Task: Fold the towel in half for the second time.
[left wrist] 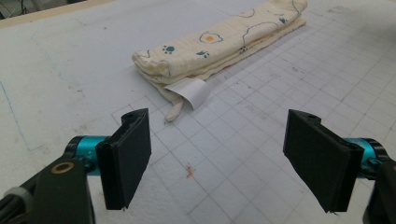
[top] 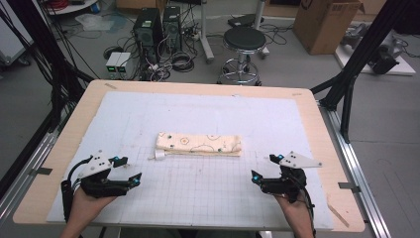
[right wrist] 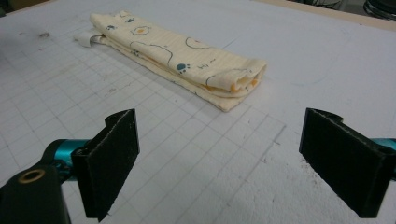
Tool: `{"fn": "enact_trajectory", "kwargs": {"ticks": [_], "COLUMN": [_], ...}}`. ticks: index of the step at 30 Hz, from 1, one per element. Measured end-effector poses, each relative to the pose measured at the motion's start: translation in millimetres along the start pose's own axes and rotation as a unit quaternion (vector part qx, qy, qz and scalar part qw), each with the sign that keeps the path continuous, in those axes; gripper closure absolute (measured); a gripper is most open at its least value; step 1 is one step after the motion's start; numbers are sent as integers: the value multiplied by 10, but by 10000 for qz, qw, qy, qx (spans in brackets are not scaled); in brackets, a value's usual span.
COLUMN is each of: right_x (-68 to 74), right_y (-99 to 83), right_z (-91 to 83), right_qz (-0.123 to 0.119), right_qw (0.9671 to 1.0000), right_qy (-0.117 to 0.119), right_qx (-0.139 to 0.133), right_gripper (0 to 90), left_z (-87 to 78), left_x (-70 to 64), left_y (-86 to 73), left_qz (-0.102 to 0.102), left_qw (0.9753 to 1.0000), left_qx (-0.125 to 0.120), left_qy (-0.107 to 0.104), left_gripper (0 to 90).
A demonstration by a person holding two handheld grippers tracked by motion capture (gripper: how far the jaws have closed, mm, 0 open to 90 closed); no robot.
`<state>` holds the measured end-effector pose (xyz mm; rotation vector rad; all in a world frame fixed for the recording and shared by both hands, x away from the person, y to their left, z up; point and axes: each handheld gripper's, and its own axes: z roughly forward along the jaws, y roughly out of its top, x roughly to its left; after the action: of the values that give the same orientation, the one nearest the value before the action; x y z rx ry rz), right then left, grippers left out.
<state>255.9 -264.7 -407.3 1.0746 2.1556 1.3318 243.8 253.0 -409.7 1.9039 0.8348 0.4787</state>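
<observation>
folded cream cotton cloth with printed paw and cloud motifs [top: 199, 145], lying as a long narrow bundle near the middle of the white gridded foam mat [top: 208, 198] on the pale wooden table [top: 317, 124]; several layers stacked, edges roughly aligned; small white sewn-in label [left wrist: 190, 92] curling out at the left-hand end, with a thin strip of cloth trailing beside it; likely light, soft and limp, with no stiffness to hold shape once lifted; liable to unfold or sag if taken by one layer only; not fragile, not slippery against the rough mat. left black two-jaw gripper [top: 130, 171] held low over the mat, well apart from the bundle, jaws spread wide with nothing between them; right black two-jaw gripper [top: 263, 168] likewise wide open and empty, short of the rounded fold at the right-hand end [right wrist: 243, 77]. best taken at both short ends together, pinching through all layers; alternatively at a loose corner near the label for opening out; grip on the label alone judged too weak.
</observation>
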Motion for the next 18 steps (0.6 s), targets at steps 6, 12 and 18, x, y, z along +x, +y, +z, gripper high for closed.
{"fn": "enact_trajectory", "kwargs": {"ticks": [6,12,18], "right_x": [-1,-10,33], "right_y": [-52,-90,-153], "right_z": [-54,-91,-106], "right_qz": [-13,-12,-2], "right_qw": [10000,9999,10000], "right_qy": [-85,-120,-89], "right_qx": [-29,-49,18], "right_gripper": [116,116,116], "left_z": [-27,-77,-69], "left_x": [-14,-33,-46], "left_y": [-87,-113,-154], "left_qz": [-45,-16,28], "left_qw": [10000,9999,9998], "left_qx": [48,-6,35], "left_qy": [48,103,169], "left_gripper": [237,236,229]}}
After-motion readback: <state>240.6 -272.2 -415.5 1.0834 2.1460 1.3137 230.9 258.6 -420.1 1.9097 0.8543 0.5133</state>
